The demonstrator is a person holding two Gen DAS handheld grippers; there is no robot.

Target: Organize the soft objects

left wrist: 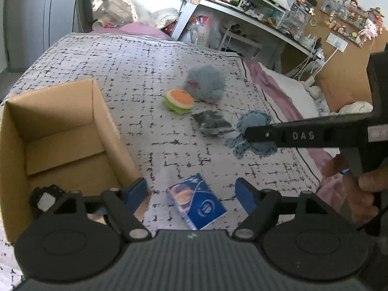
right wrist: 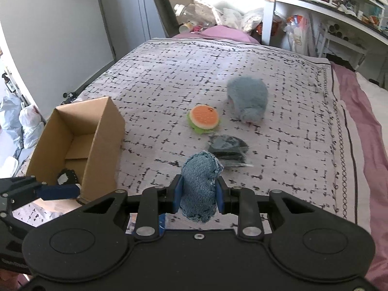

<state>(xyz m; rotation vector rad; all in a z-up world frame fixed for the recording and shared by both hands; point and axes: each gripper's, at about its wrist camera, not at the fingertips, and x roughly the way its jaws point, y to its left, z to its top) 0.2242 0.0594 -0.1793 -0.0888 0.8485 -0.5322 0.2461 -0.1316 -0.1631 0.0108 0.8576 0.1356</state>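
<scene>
My right gripper [right wrist: 198, 197] is shut on a blue denim cloth [right wrist: 200, 184] and holds it above the bed; the cloth also shows in the left wrist view [left wrist: 252, 133], partly behind the right gripper's finger. My left gripper [left wrist: 191, 194] is open and empty, next to the cardboard box [left wrist: 60, 131], above a blue packet [left wrist: 197, 202]. On the bedspread lie a burger plush [right wrist: 203, 118], a fluffy blue-grey plush [right wrist: 248, 98] and a dark bagged item [right wrist: 228, 149]. A small black-and-white item [right wrist: 65, 178] lies in the box.
The box [right wrist: 97, 131] stands at the bed's left front. A cluttered white desk [left wrist: 254, 12] stands beyond the bed on the right. Pink sheet and pillows [left wrist: 291, 92] run along the bed's right edge. Bags [right wrist: 26, 123] sit on the floor at left.
</scene>
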